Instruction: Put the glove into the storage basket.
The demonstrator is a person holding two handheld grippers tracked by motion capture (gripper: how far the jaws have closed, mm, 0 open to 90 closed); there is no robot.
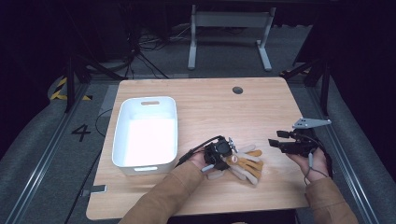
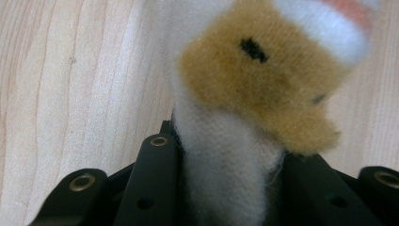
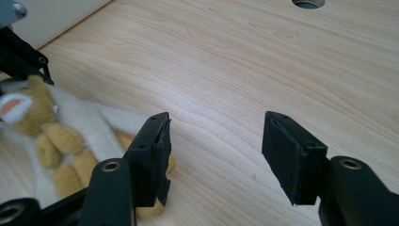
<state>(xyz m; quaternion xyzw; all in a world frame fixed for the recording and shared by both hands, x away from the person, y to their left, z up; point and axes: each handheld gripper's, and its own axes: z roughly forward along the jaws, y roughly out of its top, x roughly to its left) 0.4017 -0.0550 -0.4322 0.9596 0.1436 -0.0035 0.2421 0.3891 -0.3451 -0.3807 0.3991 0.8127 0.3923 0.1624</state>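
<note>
Two grippers work over the table (image 1: 210,100): the left gripper (image 1: 227,154) is clamped on the white limb of one plush toy (image 1: 245,164) lying near the table's front edge, while the right gripper (image 1: 276,138) hovers beside it, jaws apart and empty. One white bin (image 1: 147,132) sits at the left edge. A "4" (image 1: 81,132) marks the floor.

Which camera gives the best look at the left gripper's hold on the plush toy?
The left gripper view: the plush toy sits pinched between the closed jaws. The high view shows the left gripper over the toy, contact hidden. The right gripper view shows the toy lying on the table.
</note>
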